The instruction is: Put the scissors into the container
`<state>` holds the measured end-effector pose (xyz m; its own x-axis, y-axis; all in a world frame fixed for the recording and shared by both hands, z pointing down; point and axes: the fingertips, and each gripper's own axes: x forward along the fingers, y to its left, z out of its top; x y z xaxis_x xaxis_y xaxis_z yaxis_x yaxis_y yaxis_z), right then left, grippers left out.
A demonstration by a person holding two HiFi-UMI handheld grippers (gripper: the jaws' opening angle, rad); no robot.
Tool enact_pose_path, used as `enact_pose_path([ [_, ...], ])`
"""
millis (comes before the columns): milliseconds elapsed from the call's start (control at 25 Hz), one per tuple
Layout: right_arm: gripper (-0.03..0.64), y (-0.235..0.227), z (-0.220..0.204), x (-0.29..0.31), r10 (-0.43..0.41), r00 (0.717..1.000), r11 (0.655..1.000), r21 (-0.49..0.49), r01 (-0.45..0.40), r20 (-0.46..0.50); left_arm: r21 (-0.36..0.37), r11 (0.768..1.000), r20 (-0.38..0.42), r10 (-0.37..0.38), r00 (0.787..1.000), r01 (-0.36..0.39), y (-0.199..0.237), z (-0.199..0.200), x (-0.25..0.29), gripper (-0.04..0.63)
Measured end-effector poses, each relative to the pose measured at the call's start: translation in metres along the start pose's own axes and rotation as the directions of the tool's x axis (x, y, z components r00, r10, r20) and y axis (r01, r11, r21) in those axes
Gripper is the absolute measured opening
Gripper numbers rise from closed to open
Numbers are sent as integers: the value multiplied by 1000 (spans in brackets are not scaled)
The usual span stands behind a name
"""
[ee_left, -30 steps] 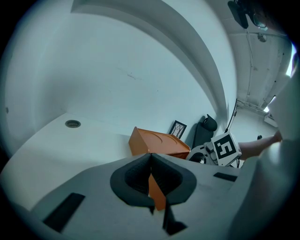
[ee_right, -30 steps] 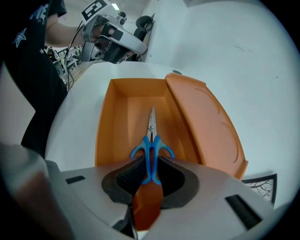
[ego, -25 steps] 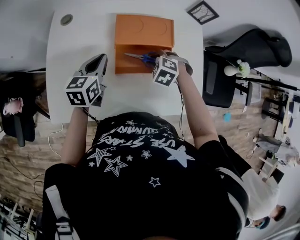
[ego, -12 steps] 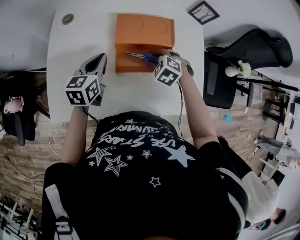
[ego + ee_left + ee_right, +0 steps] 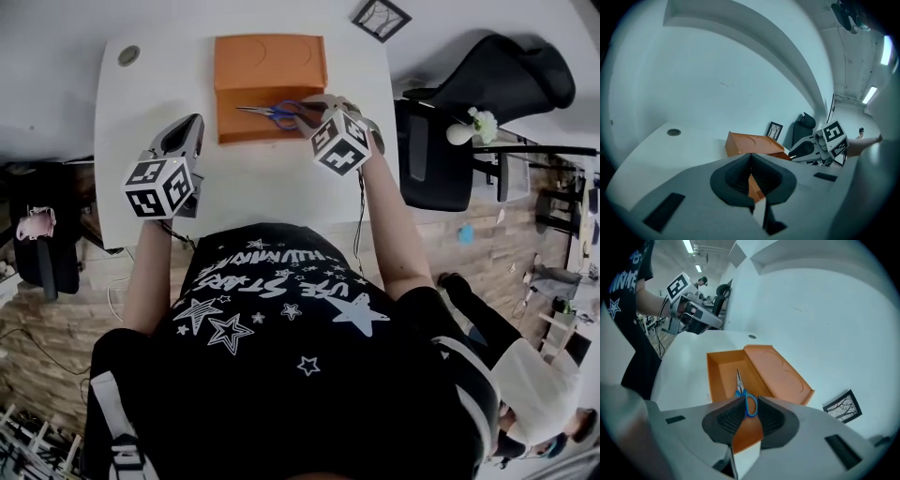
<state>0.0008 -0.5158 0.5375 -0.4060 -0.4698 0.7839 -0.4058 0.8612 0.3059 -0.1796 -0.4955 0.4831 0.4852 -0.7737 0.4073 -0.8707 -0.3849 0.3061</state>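
**Orange container, scissors held over its open tray**

Orange container [image 5: 225, 122] sits at 12 o'clock on the white surface [image 5: 150, 103], with its lid folded back toward the far edge. Your right tool [image 5: 314, 105] reaches in from the tray's 3 o'clock side. It is closed narrow on the blue handle loop of the scissors [image 5: 267, 111]. In the head view their blades point toward 9 o'clock across the open tray; you cannot tell whether they touch its floor. In the right gripper view the blades run straight away from the pads, inside the tray walls. Your left tool [image 5: 190, 127] hangs over the surface at the container's 8 o'clock, apart from it. Its pads are pressed together with nothing between them. A framed picture [image 5: 380, 17] shows at 1 o'clock, past the surface's corner.
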Motion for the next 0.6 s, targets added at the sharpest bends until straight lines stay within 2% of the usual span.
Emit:
enact_pose_path([
  [280, 98, 7, 3, -50, -56, 990, 994, 102, 42, 132, 36, 999, 36, 13, 999, -14, -32, 8, -23, 18],
  [600, 64, 12, -6, -106, -148, 958, 978, 182, 104, 246, 52, 998, 58, 16, 998, -19, -84, 3, -46, 18],
])
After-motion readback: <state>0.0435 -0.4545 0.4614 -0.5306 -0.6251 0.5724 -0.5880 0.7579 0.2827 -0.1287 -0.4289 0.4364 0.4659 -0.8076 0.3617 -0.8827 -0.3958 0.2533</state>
